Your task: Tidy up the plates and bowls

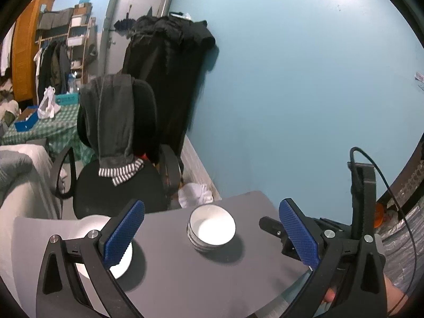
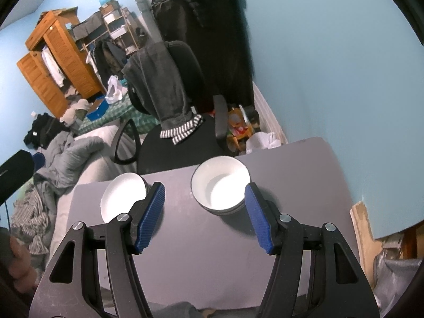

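Note:
A stack of nested white bowls stands near the far edge of the grey table. A single white bowl sits to its left, partly hidden behind my left finger in the left wrist view. My left gripper is open wide, raised in front of the stack, with nothing between its pads. My right gripper is open too, and the stack lies just beyond its fingertips, close to the right one, untouched. Part of the right gripper shows on the right in the left wrist view.
A black office chair draped with a grey garment stands just past the table's far edge. A blue wall runs along the right. A bed with grey bedding lies to the left. A hand holds the gripper.

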Demonstrator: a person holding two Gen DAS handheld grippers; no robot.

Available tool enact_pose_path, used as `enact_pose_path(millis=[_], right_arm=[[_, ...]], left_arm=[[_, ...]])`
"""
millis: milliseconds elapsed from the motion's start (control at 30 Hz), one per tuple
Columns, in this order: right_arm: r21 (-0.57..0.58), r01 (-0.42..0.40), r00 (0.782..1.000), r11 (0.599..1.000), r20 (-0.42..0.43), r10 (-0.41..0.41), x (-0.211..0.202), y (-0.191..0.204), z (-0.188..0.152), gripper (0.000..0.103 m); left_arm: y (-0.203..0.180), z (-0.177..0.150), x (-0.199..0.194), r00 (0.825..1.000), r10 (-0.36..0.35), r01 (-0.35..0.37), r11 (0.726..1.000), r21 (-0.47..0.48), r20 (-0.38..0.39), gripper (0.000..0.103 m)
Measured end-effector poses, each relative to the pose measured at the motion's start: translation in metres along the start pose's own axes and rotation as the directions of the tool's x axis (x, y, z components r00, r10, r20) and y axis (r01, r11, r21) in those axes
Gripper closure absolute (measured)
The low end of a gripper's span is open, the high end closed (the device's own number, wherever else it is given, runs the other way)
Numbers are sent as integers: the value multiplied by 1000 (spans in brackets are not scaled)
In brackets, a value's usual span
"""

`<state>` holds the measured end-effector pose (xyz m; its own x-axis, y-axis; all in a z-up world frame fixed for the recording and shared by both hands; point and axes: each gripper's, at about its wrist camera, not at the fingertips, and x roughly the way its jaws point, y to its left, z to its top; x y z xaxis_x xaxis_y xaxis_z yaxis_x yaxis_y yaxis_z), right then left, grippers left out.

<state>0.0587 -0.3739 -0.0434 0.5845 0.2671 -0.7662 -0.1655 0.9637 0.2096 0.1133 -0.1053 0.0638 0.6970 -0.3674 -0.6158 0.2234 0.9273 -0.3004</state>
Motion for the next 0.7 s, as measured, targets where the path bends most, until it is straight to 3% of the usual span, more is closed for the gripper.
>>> enact_pose_path(millis=[367,700], right_arm=[[-18,-6,1000,1000,-10,6,7,-6,10,42],[-34,-5,998,999,-59,3,23,-28,22,42]], left_arm=[[-10,3,10,1000,-21,21,1000,14,7,1],[-23,5,48,996,14,-12,1000,19,-84,1]])
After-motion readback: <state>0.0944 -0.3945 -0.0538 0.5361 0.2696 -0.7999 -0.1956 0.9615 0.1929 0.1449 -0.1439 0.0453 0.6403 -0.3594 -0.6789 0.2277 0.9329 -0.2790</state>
